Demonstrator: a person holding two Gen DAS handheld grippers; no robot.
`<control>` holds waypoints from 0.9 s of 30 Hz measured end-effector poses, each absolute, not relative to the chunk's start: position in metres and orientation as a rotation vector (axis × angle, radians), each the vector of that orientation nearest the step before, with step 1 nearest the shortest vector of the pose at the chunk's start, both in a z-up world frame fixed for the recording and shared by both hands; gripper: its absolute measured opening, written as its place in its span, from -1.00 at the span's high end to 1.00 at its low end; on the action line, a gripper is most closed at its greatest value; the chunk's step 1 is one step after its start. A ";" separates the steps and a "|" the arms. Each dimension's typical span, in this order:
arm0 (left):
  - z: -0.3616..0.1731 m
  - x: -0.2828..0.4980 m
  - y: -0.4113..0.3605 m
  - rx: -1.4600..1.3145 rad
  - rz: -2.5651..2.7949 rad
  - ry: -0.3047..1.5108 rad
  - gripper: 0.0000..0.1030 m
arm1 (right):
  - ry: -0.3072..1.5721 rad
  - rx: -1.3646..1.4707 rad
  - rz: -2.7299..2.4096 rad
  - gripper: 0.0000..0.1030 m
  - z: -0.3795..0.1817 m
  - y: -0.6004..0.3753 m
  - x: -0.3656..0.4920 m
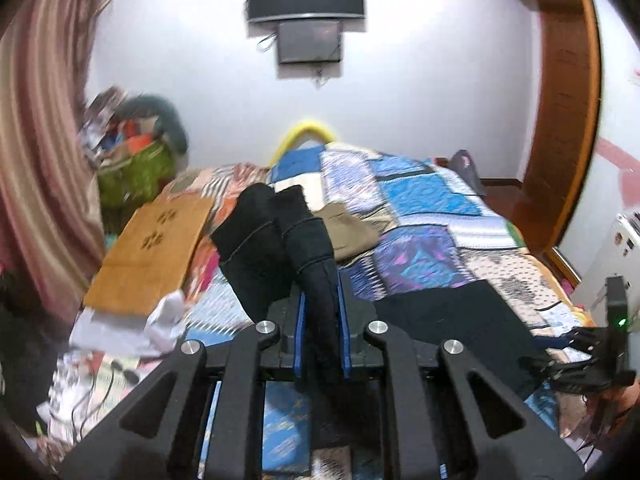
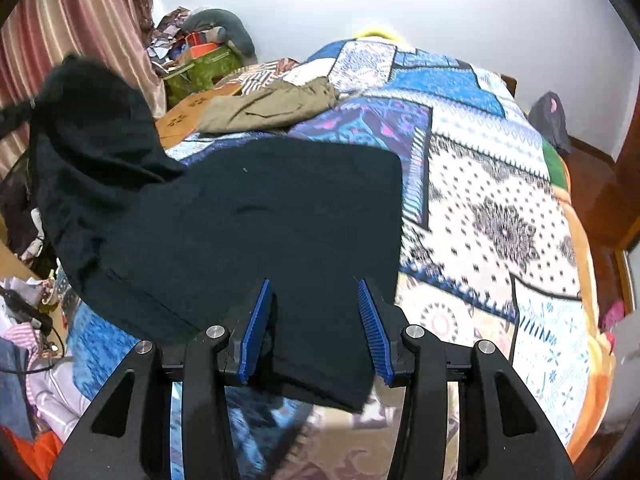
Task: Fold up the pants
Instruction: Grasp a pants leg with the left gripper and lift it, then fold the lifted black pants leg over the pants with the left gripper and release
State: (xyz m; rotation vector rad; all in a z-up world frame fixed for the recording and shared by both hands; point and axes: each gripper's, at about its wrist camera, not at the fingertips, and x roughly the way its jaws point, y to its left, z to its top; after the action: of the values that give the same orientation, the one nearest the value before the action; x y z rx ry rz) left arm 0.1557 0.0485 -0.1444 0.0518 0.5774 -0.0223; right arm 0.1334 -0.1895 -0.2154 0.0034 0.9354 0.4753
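The left gripper is up off the bed, tilted a little downward, its blue pads pinched tight on a bunch of the black pants, and the two leg ends stand up past the fingertips. Over on the right, the right gripper angles steeply down at the near edge of the bed, jaws part-spread with the flat end of the pants lying between them; the pads look clear of the cloth on both sides. The pants stretch across the near left part of the patchwork quilt, one end lifted toward the left edge. A tan garment lies crumpled farther back, near the bed's left edge.
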 end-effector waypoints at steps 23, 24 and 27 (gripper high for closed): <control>-0.162 0.181 -0.114 0.113 -0.362 0.625 0.80 | 0.907 0.068 0.517 0.19 -0.221 -0.199 0.127; -0.159 0.181 -0.115 0.098 -0.383 0.622 0.80 | 0.906 0.070 0.517 0.18 -0.221 -0.199 0.128; -0.159 0.175 -0.123 0.105 -0.446 0.618 0.80 | 0.906 0.072 0.519 0.18 -0.222 -0.199 0.129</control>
State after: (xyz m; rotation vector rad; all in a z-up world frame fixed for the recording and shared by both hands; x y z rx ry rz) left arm 0.1755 -0.1230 -0.1588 0.1053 0.6184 -0.4462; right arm 0.1287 -0.1994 -0.2218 0.0719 0.9062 0.5188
